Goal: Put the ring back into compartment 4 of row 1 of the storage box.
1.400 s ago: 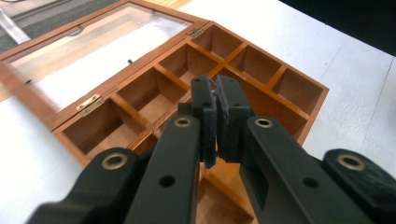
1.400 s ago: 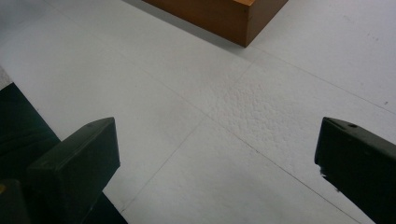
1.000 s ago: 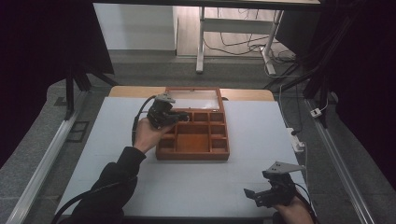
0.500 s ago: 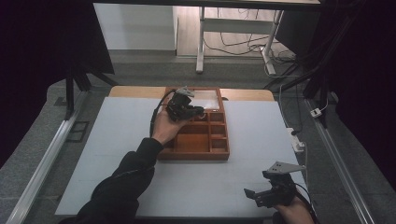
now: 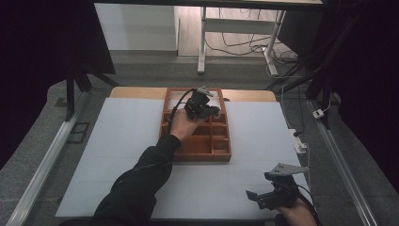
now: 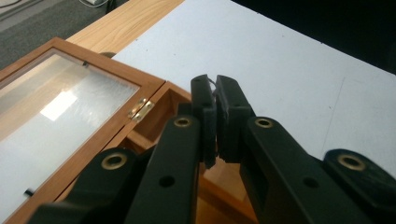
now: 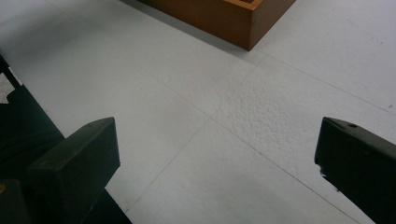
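A brown wooden box (image 5: 221, 149) with several compartments lies in the middle of the white table. Its glass-paned lid (image 5: 176, 98) is folded open flat behind it. My left gripper (image 5: 214, 111) hovers over the box's rear compartments, with a sleeved arm reaching across the box. In the left gripper view its jaws (image 6: 215, 88) are pressed shut above the box's back corner, next to the brass hinge (image 6: 140, 108) and the glass lid (image 6: 56, 107). A pale sliver shows at the tips; what it is I cannot tell. My right gripper (image 5: 259, 186) rests near the front right edge, open (image 7: 219, 144), with nothing between the jaws.
White sheet (image 5: 117, 141) covers the table, with a strip of bare wood (image 5: 136, 92) along the far edge. A box corner (image 7: 233, 18) lies ahead of the right gripper. A white power strip (image 5: 300, 143) sits off the right edge. Desk legs and cables stand beyond.
My left gripper has travelled rightward and farther away, from the box's left rear edge to above its rear middle compartments. The right gripper has stayed put.
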Demonstrator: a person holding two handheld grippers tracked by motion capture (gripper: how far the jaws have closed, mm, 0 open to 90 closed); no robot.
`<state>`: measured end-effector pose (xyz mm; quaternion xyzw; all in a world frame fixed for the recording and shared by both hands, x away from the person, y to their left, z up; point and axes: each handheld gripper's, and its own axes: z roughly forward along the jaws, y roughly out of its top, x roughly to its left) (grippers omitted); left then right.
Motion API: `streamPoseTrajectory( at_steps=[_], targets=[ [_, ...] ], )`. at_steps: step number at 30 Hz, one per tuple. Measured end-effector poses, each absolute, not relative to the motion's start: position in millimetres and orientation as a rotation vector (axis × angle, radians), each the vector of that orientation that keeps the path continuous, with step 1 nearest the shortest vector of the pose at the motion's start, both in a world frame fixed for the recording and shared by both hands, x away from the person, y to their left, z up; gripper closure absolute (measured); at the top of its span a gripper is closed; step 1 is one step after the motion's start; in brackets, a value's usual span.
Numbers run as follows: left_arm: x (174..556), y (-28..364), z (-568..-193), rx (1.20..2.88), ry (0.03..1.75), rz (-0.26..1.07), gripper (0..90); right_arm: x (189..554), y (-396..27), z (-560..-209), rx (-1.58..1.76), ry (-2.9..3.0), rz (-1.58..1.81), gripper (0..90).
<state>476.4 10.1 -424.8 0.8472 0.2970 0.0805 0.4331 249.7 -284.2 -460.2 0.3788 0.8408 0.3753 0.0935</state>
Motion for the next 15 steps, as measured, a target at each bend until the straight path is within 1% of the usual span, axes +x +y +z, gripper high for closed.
streamPoseTrajectory(
  at_steps=[7, 15],
  targets=[
    [485.2, -0.3, -426.5, 2.108, 0.752, 0.203, 86.1, 249.7, -284.5, -460.2, 1.122, 2.498, 1.117, 0.0],
    [491.4, -3.7, -433.9, 2.114, 0.778, 0.21, 86.0, 249.7, -284.4, -460.3, 1.119, 2.501, 1.12, 0.0]
  ],
)
